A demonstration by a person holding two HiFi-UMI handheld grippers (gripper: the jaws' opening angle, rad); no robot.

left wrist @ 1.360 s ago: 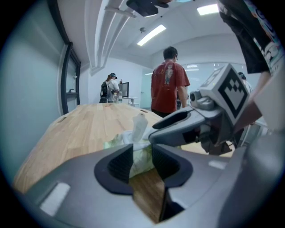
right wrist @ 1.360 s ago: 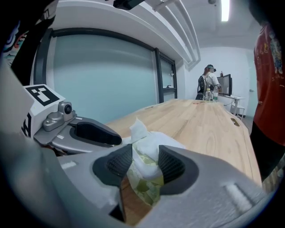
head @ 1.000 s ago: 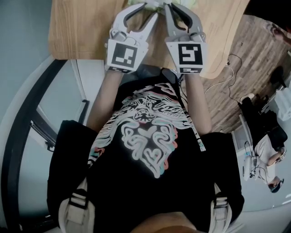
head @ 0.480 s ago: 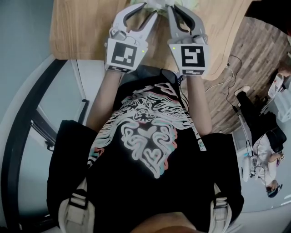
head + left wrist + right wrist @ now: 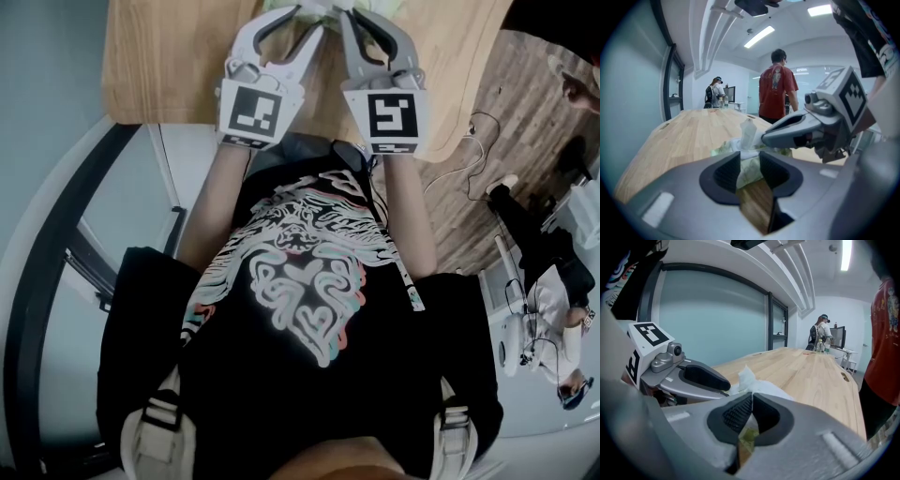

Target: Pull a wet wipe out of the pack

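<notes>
The wet wipe pack [image 5: 328, 8], green and white, lies on the wooden table [image 5: 169, 56] at the top edge of the head view, between both grippers. My left gripper [image 5: 302, 9] has the pack's near end [image 5: 749, 171] between its pads, which stand a little apart and seem to press on it. A white wipe [image 5: 749, 131] sticks up from the pack's top. My right gripper [image 5: 764, 138] reaches the wipe's base from the right. Its pads [image 5: 740, 411] are closed together, with the wipe [image 5: 746, 376] rising just past the tips, apparently pinched low down.
The long wooden table [image 5: 693, 136] runs away from me. A person in a red shirt [image 5: 776, 91] stands beside it and another person [image 5: 715, 93] at its far end. A glass wall [image 5: 717, 319] lines one side. Cables [image 5: 469, 141] lie on the floor.
Neither gripper nor the pack has moved. Only people at the right edge of the head view have shifted.
</notes>
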